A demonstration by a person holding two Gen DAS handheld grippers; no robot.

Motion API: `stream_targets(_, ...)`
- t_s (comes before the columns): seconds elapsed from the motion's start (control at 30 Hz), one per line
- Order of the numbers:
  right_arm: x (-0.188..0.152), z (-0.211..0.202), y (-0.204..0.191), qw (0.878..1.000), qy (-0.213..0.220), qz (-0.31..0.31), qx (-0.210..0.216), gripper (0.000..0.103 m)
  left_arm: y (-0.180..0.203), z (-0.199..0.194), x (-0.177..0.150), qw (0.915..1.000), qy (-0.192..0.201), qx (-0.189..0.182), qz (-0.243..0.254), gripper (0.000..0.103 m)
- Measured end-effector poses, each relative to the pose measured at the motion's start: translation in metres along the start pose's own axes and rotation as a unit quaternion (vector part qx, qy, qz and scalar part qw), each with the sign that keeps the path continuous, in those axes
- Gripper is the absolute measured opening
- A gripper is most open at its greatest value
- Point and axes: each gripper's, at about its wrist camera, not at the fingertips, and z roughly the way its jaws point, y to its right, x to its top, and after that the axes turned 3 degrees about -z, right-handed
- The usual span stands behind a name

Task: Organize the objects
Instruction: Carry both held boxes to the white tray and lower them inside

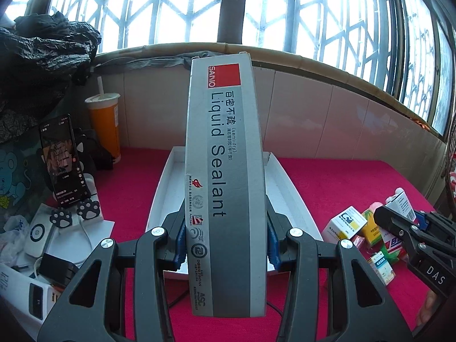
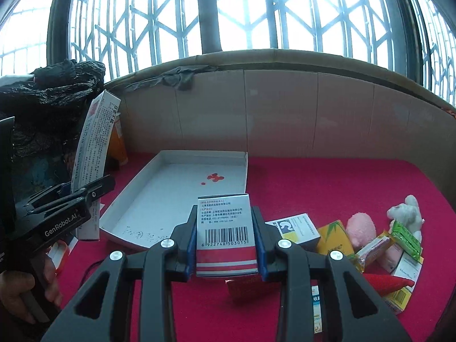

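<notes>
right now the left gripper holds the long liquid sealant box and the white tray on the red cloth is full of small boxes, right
Not quite. The left gripper does hold the sealant box, but the right wrist view shows the white tray on the red cloth holding no boxes, only a red mark.

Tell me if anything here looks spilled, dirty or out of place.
Yes. The white tray has red blotches on its floor, like a spill or stain. Right of it, small boxes and plush toys lie jumbled on the red cloth.
</notes>
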Motion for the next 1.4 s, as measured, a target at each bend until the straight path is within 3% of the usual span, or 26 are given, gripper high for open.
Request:
stream_targets(0.17,0.002,0.003,-0.002,1.0,0.001,0.002,-0.001,0.033,0.001,0.003,-0.001,1.0,-0.002,0.003,0.005,0.043)
stream_targets(0.47,0.011,-0.002,0.034,0.998,0.011,0.045,-0.033,0.033,-0.002,0.007,-0.003,0.9999,-0.009,-0.003,0.003,0.043)
stream_targets(0.93,0.022,0.014,0.025,0.999,0.007,0.033,-0.027,0.033,-0.013,0.015,-0.005,0.9998,-0.017,-0.005,-0.002,0.043)
stream_targets(1.27,0.032,0.073,-0.019,0.999,-0.034,0.027,0.012,0.033,-0.037,0.039,0.005,0.9992,-0.024,0.032,-0.001,0.043)
stream_targets(1.4,0.032,0.113,-0.038,0.998,-0.055,0.025,0.017,0.033,-0.047,0.068,0.014,0.9987,-0.045,0.022,-0.006,0.043)
